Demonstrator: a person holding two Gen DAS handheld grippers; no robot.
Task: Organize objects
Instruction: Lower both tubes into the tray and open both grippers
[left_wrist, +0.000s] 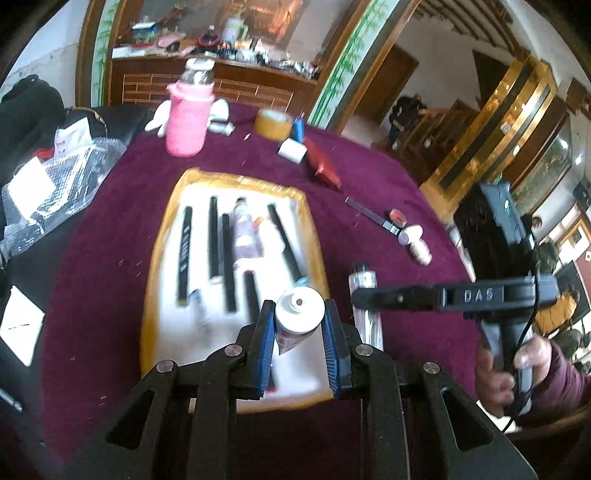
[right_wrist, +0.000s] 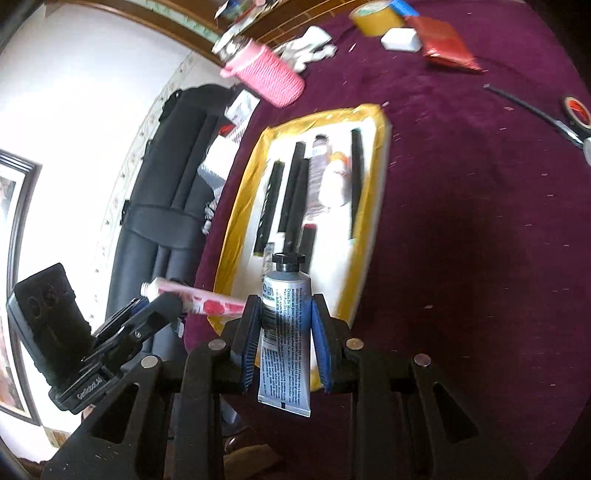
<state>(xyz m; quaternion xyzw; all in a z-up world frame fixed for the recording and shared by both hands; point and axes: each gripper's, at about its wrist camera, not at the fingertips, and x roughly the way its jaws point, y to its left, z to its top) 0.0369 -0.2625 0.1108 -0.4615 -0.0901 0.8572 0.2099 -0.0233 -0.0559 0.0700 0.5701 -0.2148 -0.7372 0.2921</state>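
Note:
My left gripper (left_wrist: 300, 317) is shut on a white and pink tube (left_wrist: 298, 317), cap end towards the camera, held over the near end of the white tray with the yellow rim (left_wrist: 162, 229). That tube (right_wrist: 199, 295) and the left gripper (right_wrist: 162, 306) also show in the right wrist view, at the left. My right gripper (right_wrist: 284, 306) is shut on a silver tube with a black cap (right_wrist: 282, 325), held above the tray's near edge (right_wrist: 373, 206). In the left wrist view the right gripper (left_wrist: 360, 293) holds that tube (left_wrist: 365, 314) beside the tray. The tray holds several black pens and small tubes.
The table has a dark red cloth (left_wrist: 388, 266). On it stand a bottle in a pink knitted sleeve (left_wrist: 188, 118), a tape roll (left_wrist: 273, 123), a white box (left_wrist: 291, 150), a red packet (left_wrist: 323, 164), a thin black stick (left_wrist: 369, 216) and a small white bottle (left_wrist: 415, 243). Bags lie at the left (left_wrist: 48, 177).

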